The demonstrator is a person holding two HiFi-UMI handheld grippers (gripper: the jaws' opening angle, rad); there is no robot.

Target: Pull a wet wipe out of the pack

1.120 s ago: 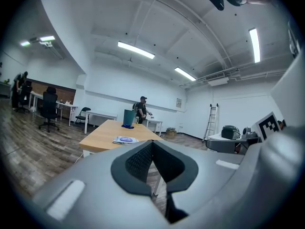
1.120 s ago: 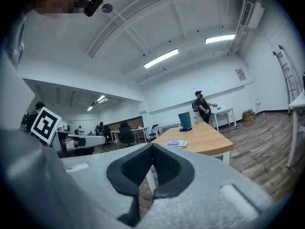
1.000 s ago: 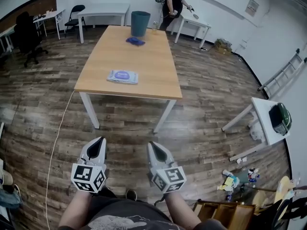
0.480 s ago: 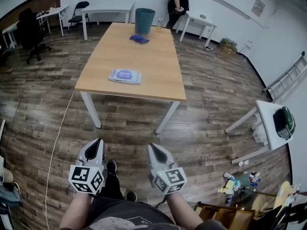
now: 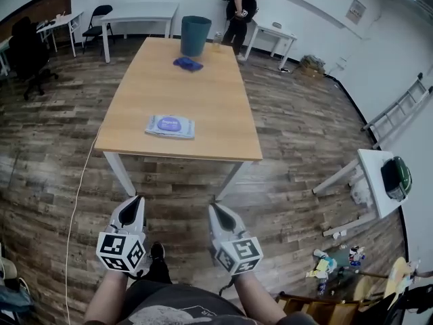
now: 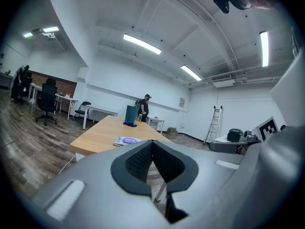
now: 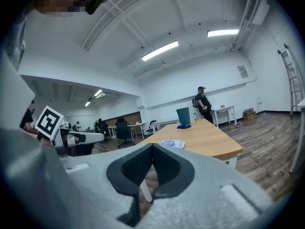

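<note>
Wood-floor room, table [image 5: 203, 107] ahead. Left gripper [image 5: 137, 203] and right gripper [image 5: 215, 210]: jaws fully closed, empty, short of table's near edge. Wipe pack [image 5: 169, 126] lies flat near that edge; blue item [image 5: 187, 63], possibly cloth, by bin [image 5: 195, 35].

Bright, even light from ceiling tubes [image 6: 143, 44]. Faint shadow on floor under table [image 5: 196, 87]. Wipe pack [image 5: 169, 126] sharp in head view. Heavy fisheye bend at edges; gripper views dark-cornered, near foreground soft.
</note>
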